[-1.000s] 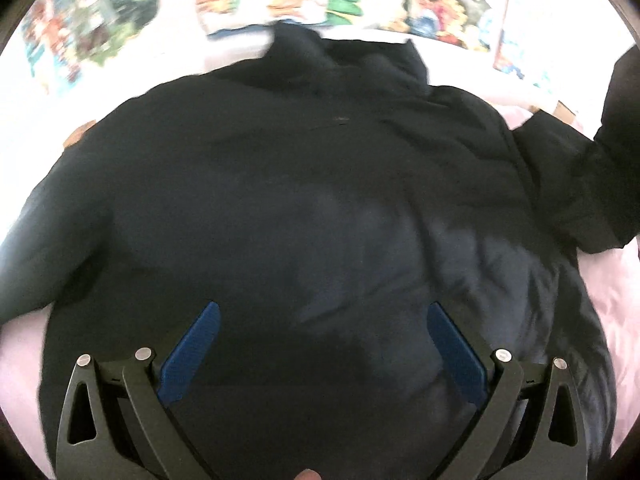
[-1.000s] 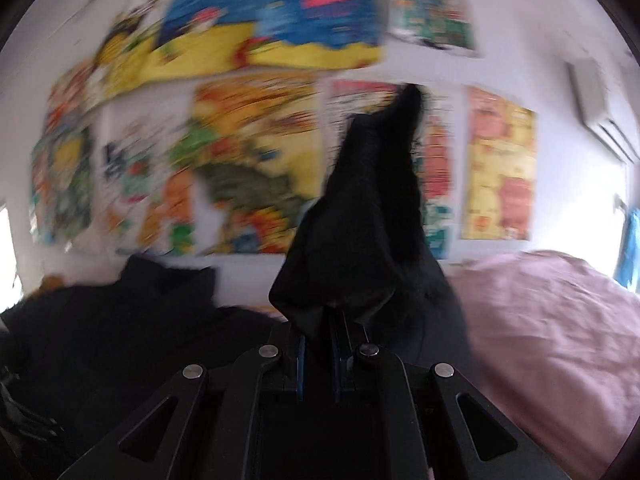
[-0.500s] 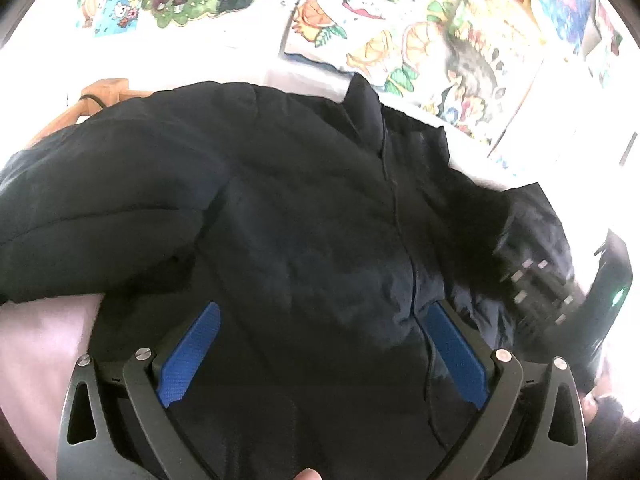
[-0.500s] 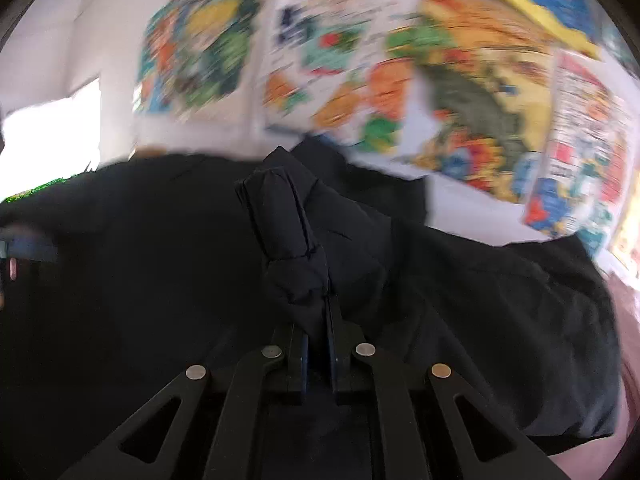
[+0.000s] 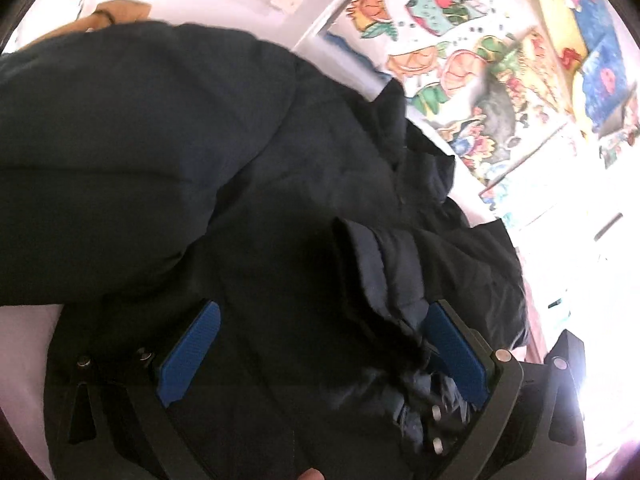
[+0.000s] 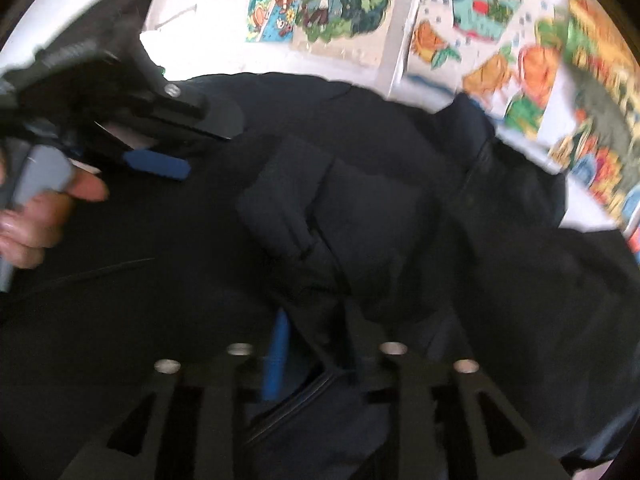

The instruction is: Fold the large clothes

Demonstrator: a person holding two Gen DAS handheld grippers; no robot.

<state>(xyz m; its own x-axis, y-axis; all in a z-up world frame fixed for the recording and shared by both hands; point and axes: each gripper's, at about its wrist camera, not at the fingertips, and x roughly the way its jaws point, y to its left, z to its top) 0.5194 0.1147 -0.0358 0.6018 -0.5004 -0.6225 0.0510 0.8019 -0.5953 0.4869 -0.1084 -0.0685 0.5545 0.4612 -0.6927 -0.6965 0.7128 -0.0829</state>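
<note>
Left gripper (image 5: 320,354): blue-padded fingers (image 5: 190,354) spread wide, nothing between them, hovering over the lower front of a dark padded jacket (image 5: 168,152). Right gripper (image 6: 310,344): fingers only a narrow gap apart, one blue pad (image 6: 276,358) visible; a fold of the sleeve cuff (image 6: 320,216) runs into that gap, but blur makes it impossible to tell whether the cuff is pinched. Sleeve lies doubled over the jacket's front, cuff just beside the left gripper's right finger in the left wrist view. Jacket spread on pale pink bedding (image 5: 24,344), collar (image 5: 394,114) toward a wall of colourful cartoon posters (image 5: 472,64). Person's left hand (image 6: 32,216) visible on the left gripper's grey handle.
</note>
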